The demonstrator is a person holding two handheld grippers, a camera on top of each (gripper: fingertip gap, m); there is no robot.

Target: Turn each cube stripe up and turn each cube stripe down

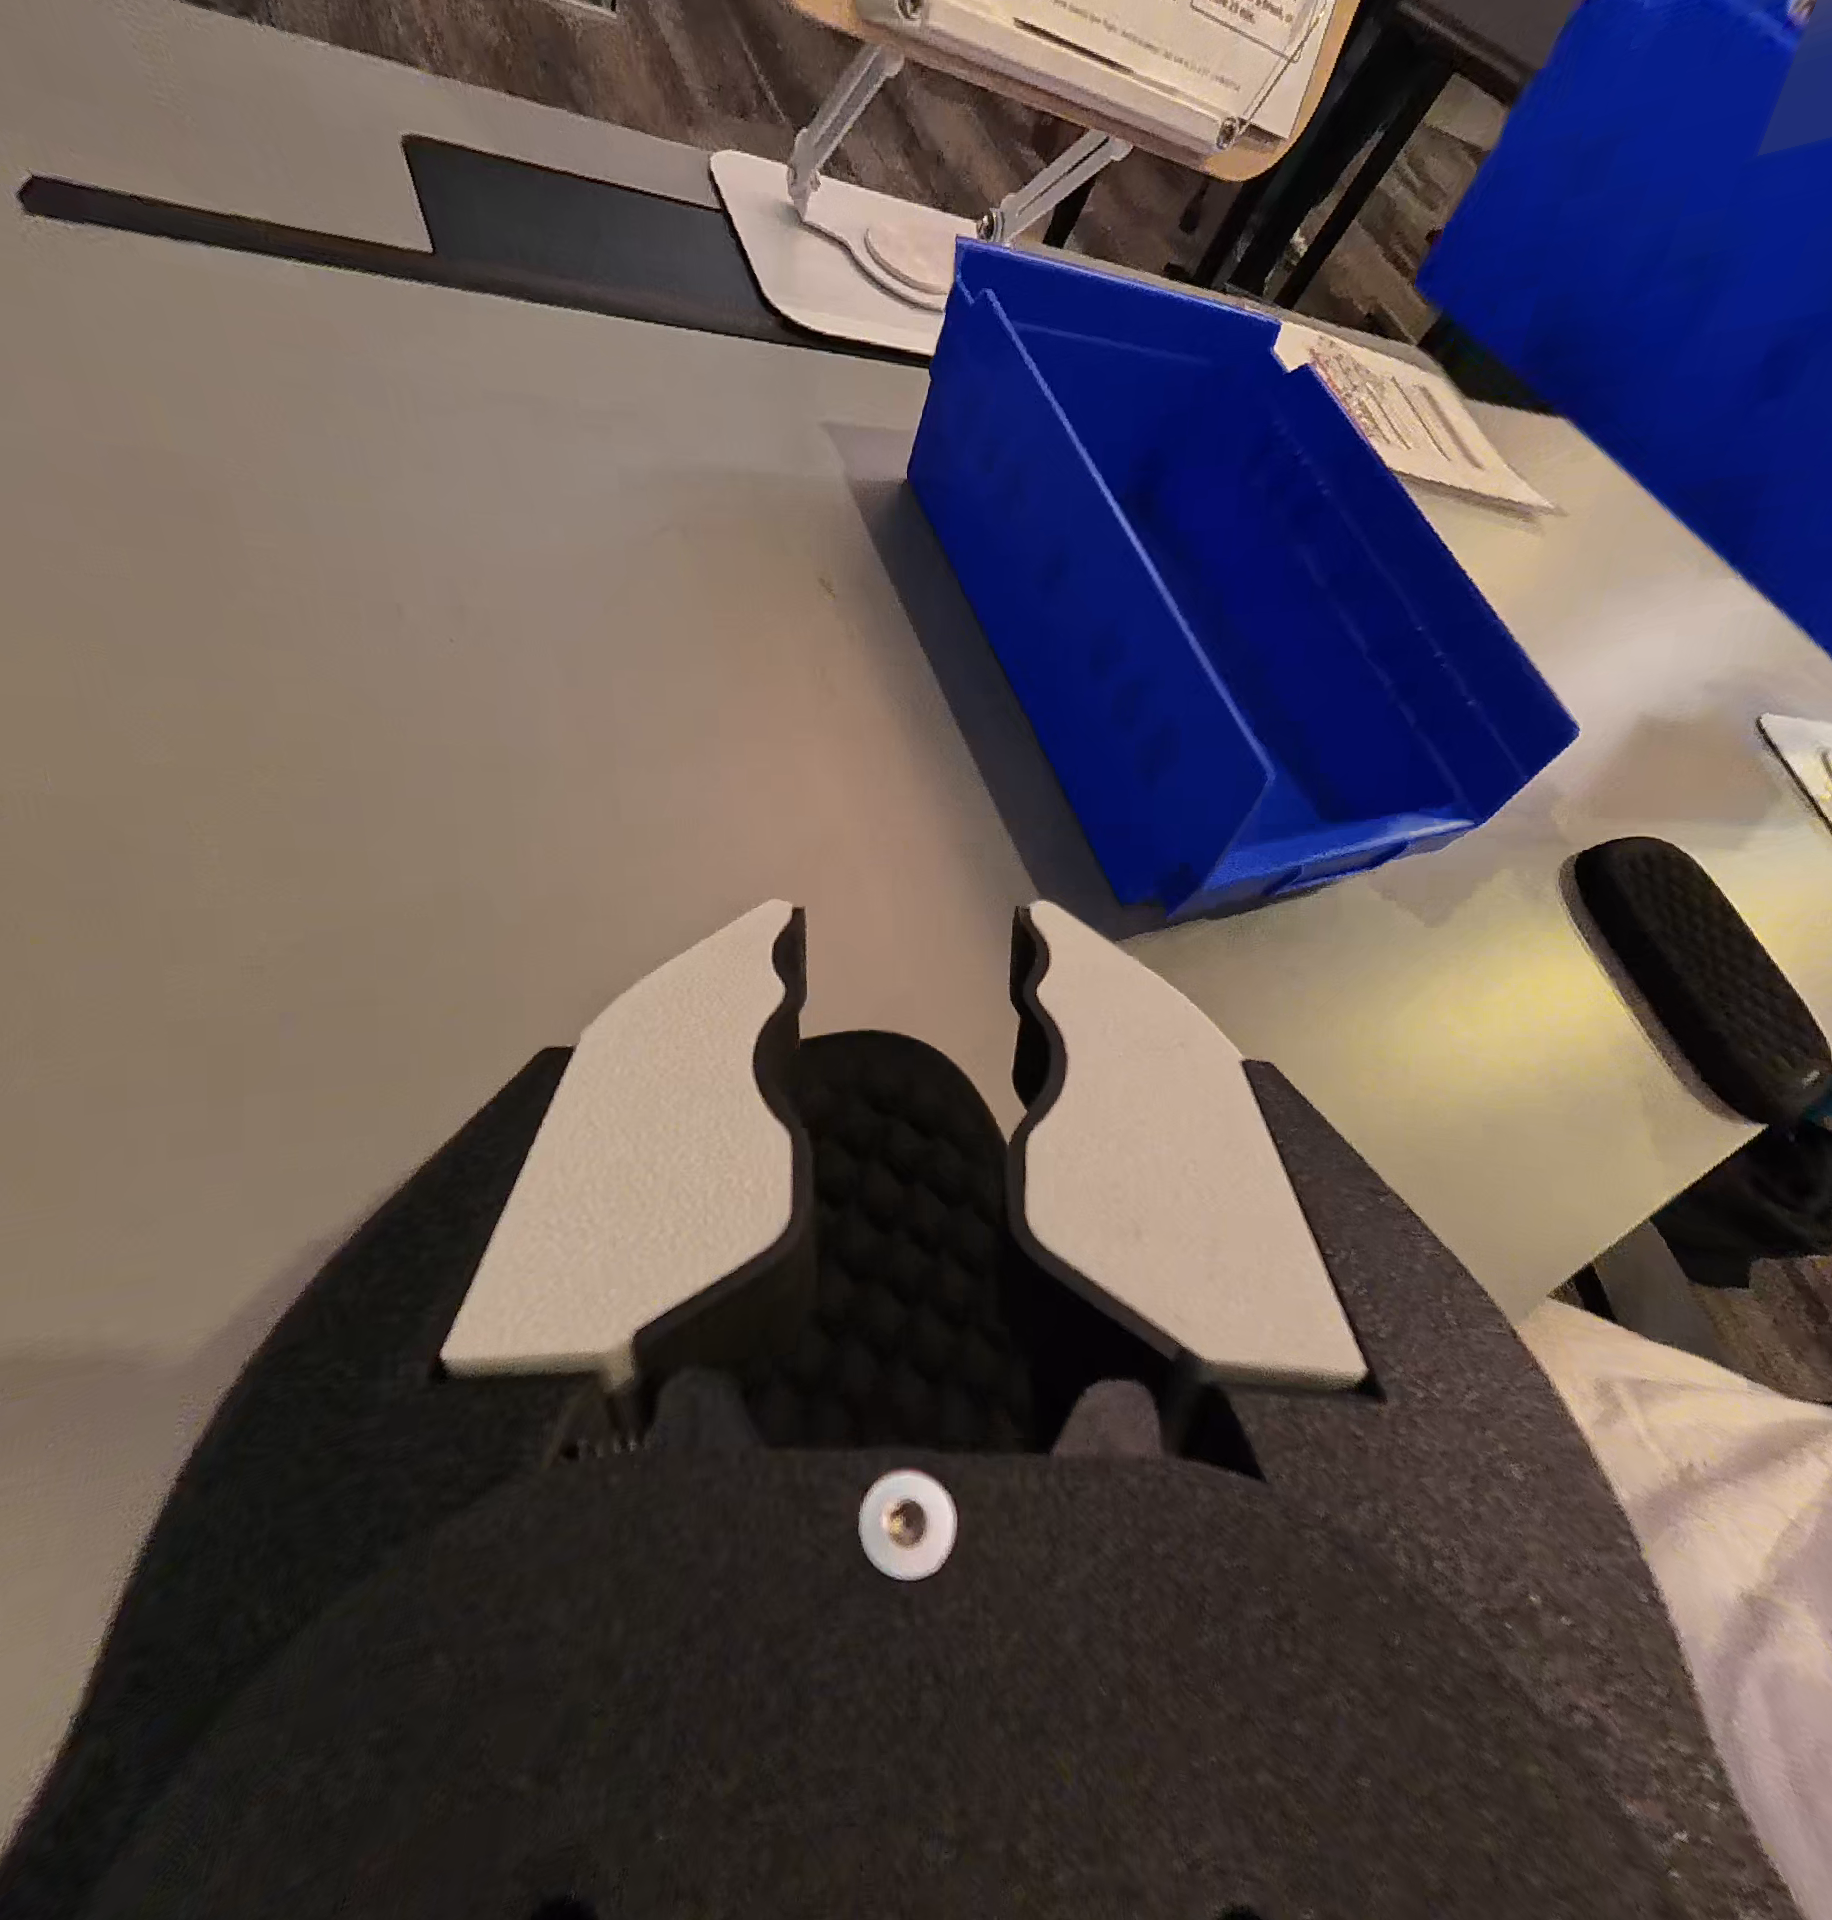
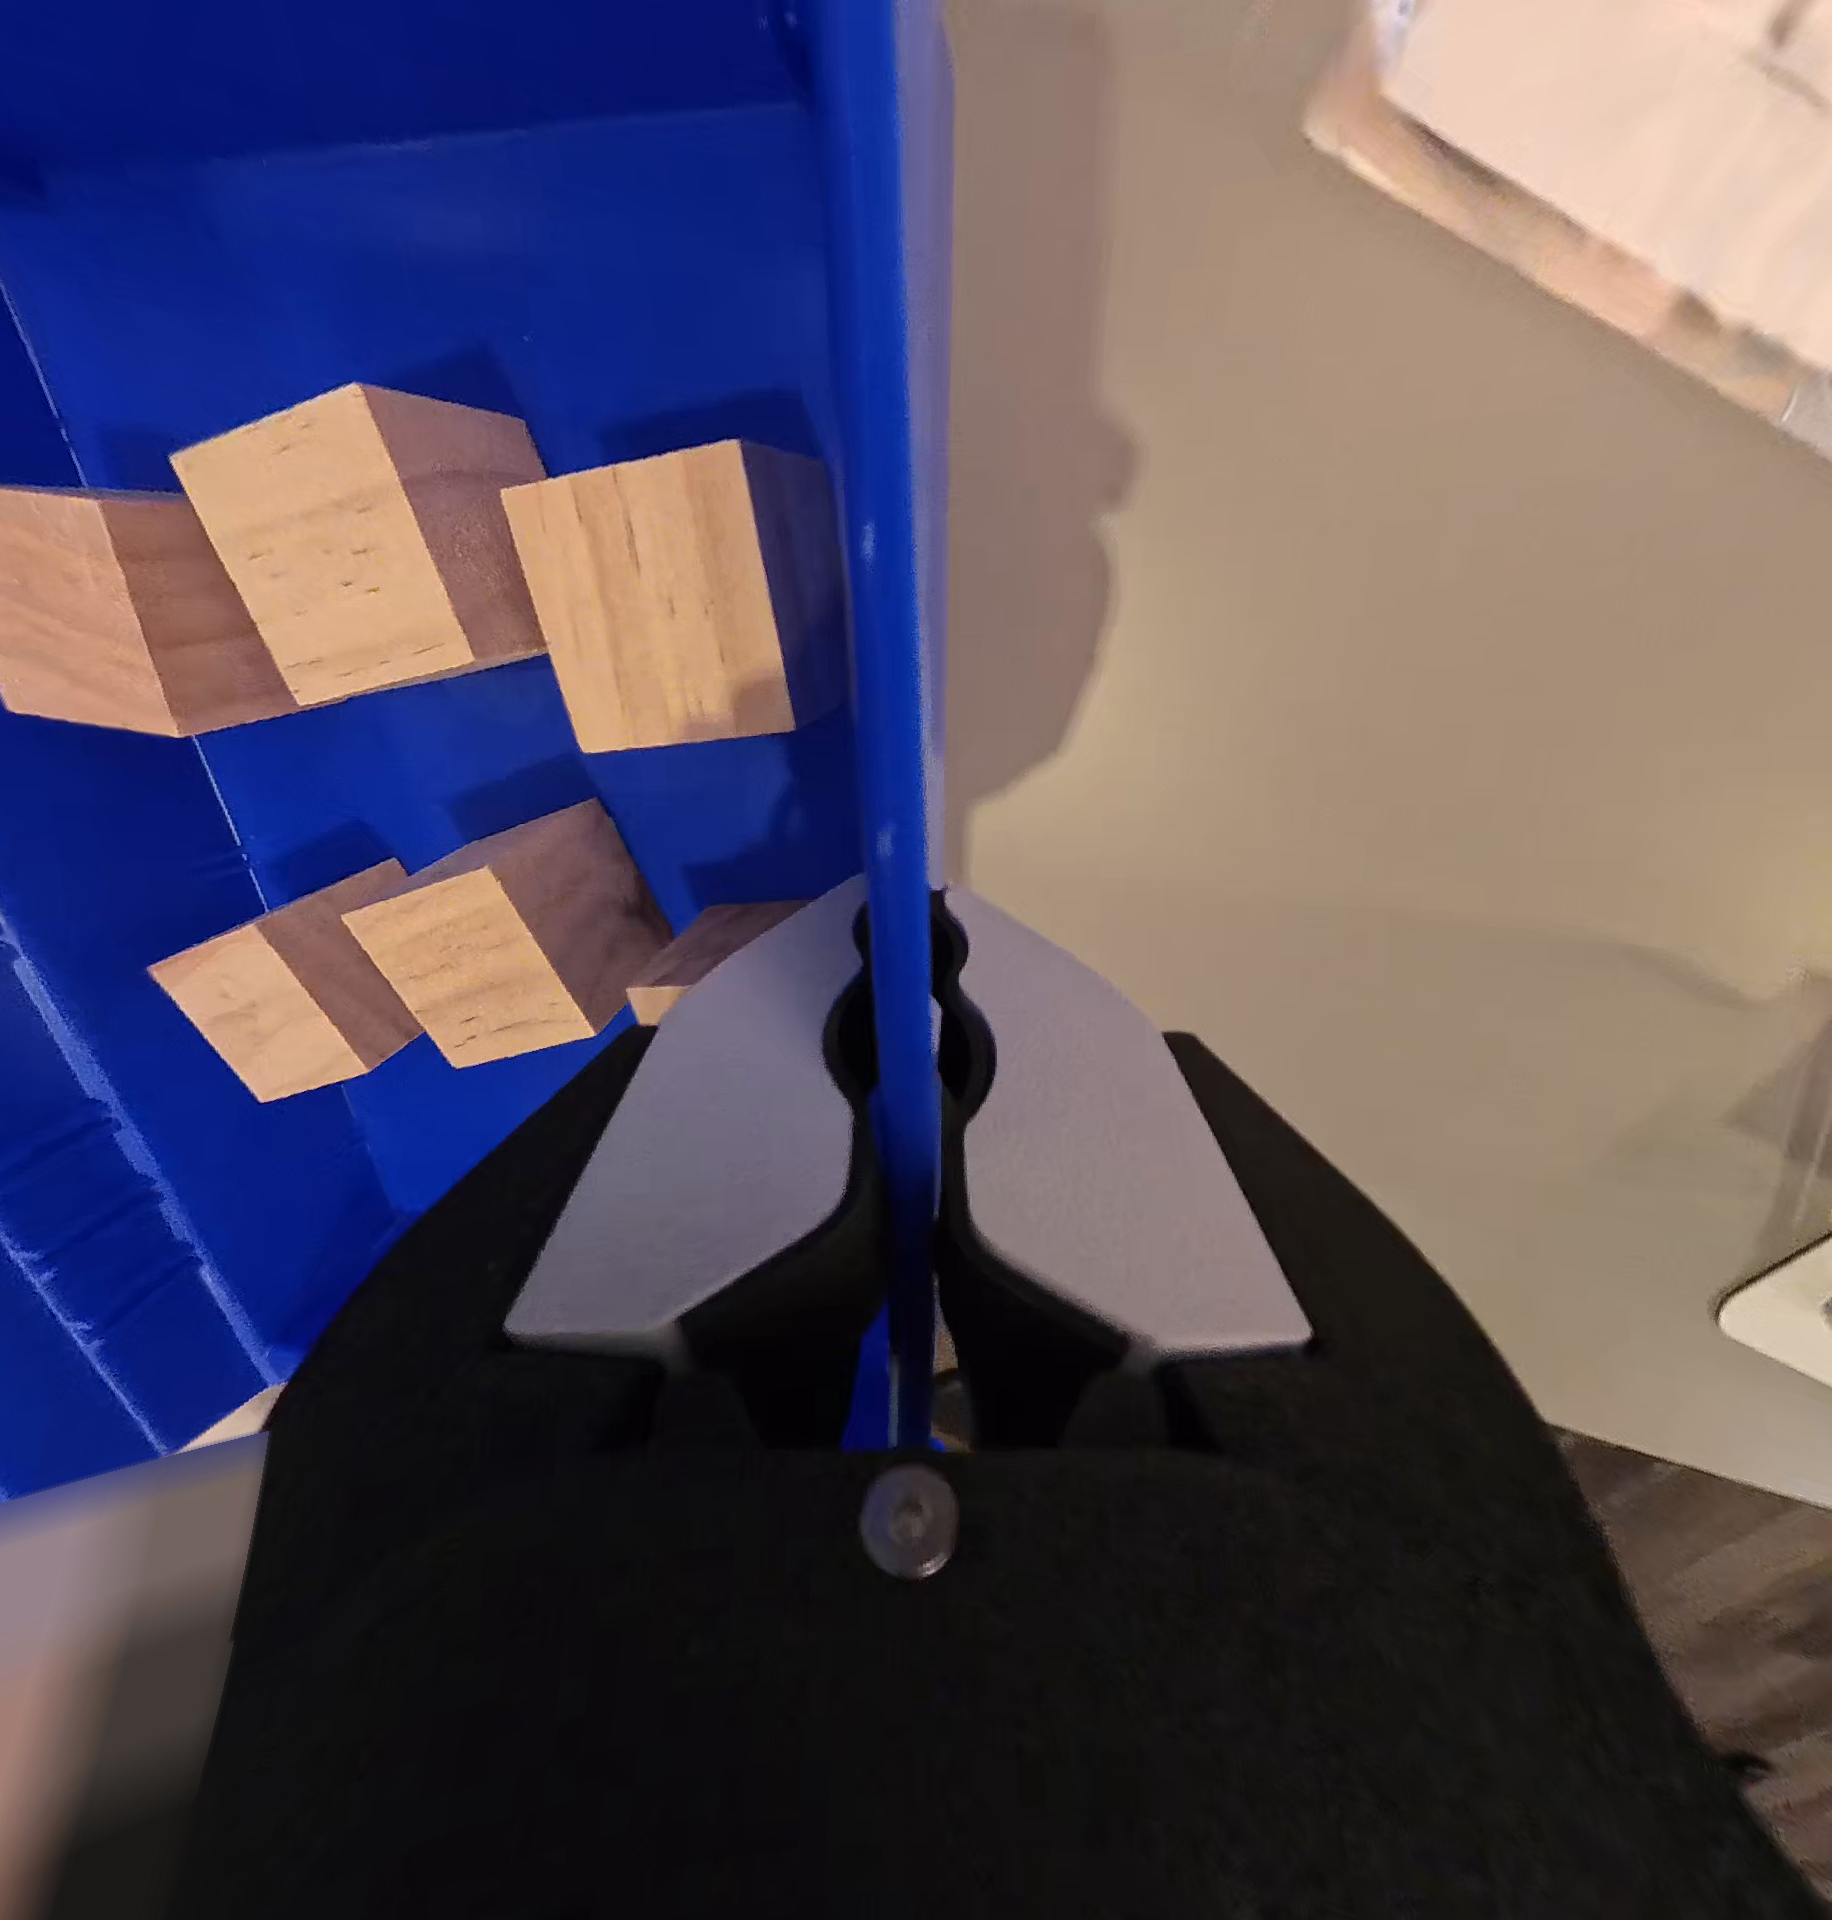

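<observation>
right hand-held gripper (image 2: 904,925) clamped on blue bin (image 2: 870,520) wall | wooden cubes (image 2: 642,592) inside | left hand-held gripper (image 1: 907,920) parted over bare table (image 1: 372,727)

Six wooden cubes (image 2: 642,592) show in the right wrist view, one mostly hidden; two blue bins (image 1: 1234,592), two grippers (image 1: 907,997), two folding stands (image 1: 891,249), one paper sheet (image 1: 1411,426)

The left tool (image 1: 907,925) hangs open over the grey table (image 1: 372,675), near an empty blue bin (image 1: 1203,582).

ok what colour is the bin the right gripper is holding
Bright blue bin, clamped at its wall by the right gripper; the right wrist view shows it best.
</observation>
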